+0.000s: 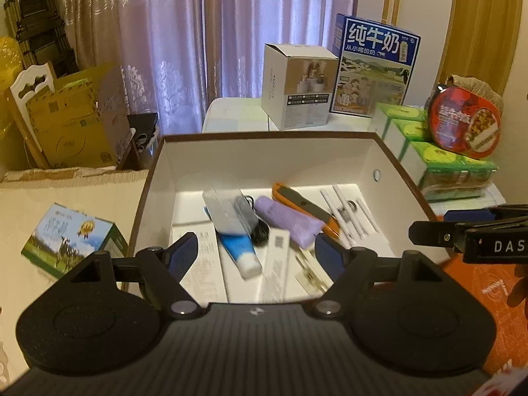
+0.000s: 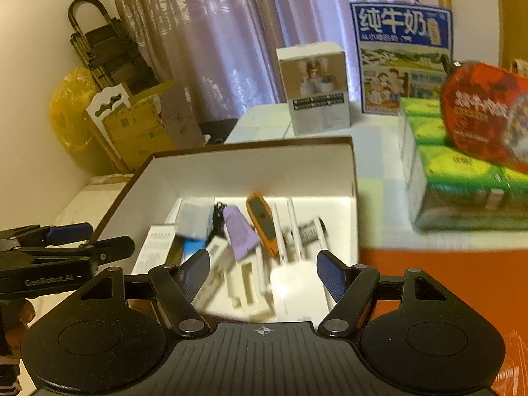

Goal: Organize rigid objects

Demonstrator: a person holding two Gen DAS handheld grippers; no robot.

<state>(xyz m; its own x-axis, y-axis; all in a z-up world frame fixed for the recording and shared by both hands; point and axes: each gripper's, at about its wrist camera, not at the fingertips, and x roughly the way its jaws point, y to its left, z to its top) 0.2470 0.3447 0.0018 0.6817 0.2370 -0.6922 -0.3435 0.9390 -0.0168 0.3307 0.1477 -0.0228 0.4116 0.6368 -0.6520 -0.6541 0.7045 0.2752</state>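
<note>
both empty: left gripper (image 1: 255,255) and right gripper (image 2: 263,272) spread wide over the white box (image 1: 264,160)'s near edge. small milk carton (image 1: 74,241) still out on the worktop, left of the box, long axis running left-right. closer to the left gripper.

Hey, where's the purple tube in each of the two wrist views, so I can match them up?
Left wrist view: the purple tube lies in the open box, right of centre, just left of the orange tool.
Right wrist view: the purple tube lies in the box's middle, again just left of the orange tool.
Shared landmark: the blue milk carton standing behind the box.
</note>
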